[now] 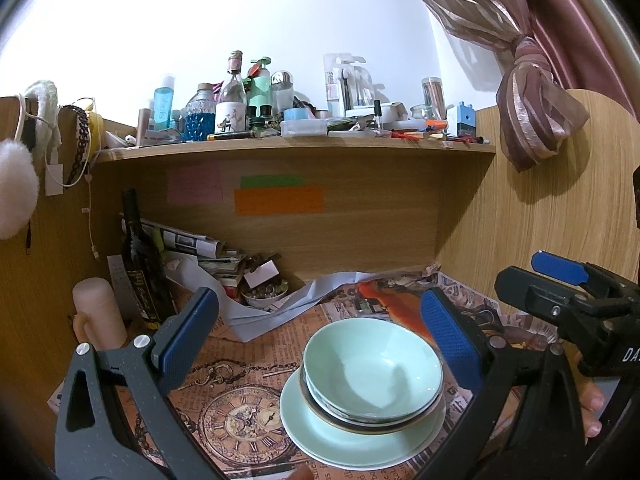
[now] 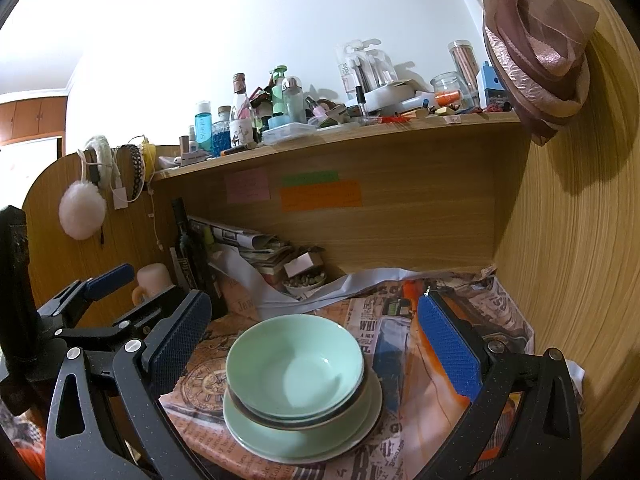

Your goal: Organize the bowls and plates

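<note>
A pale green bowl (image 1: 374, 364) (image 2: 296, 360) tops a stack of bowls nested on pale green plates (image 1: 344, 436) (image 2: 304, 436), on a desk covered with printed paper. My left gripper (image 1: 320, 340) is open and hovers over the stack, its right finger beside the bowl's rim. My right gripper (image 2: 316, 344) is also open, with the stack between and below its fingers. Nothing is held in either. The right gripper (image 1: 560, 280) also shows at the right edge of the left wrist view, and the left gripper (image 2: 104, 280) at the left of the right wrist view.
A wooden shelf (image 1: 296, 148) crowded with bottles and jars runs above the desk. At the back left stand a dark bottle (image 1: 140, 256), a pink mug (image 1: 98, 312), piled papers and a small bowl of trinkets (image 1: 266, 294). A wooden side panel (image 2: 580, 240) bounds the right.
</note>
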